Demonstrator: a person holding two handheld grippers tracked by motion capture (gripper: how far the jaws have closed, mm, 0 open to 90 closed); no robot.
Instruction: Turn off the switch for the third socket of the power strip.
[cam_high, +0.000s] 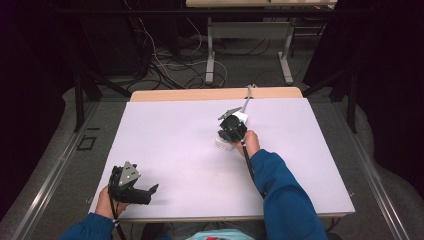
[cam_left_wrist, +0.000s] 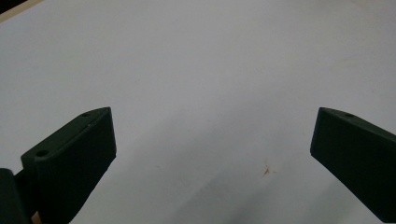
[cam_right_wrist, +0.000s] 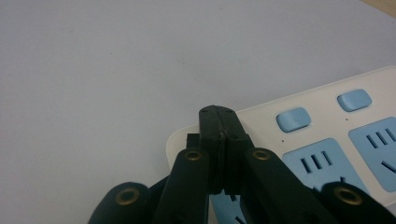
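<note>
A white power strip (cam_right_wrist: 322, 105) with light blue sockets and blue switch buttons (cam_right_wrist: 293, 119) lies on the white tabletop (cam_high: 175, 145); in the high view the power strip (cam_high: 223, 143) sits right of the middle. My right gripper (cam_right_wrist: 219, 113) is shut, its jaws pressed together with nothing between them, the tips over the strip's end near one button. Whether the tips touch the strip I cannot tell. From above, the right gripper (cam_high: 231, 131) covers much of the strip. My left gripper (cam_left_wrist: 212, 135) is open and empty above bare tabletop, and the left gripper (cam_high: 149, 192) rests near the front left corner.
A grey cord (cam_high: 248, 96) runs from the strip over the table's wooden back edge (cam_high: 215, 93). Beyond it are floor cables (cam_high: 170, 67) and another table's legs (cam_high: 210, 50). A small brown mark (cam_left_wrist: 267, 171) is on the surface by the left gripper.
</note>
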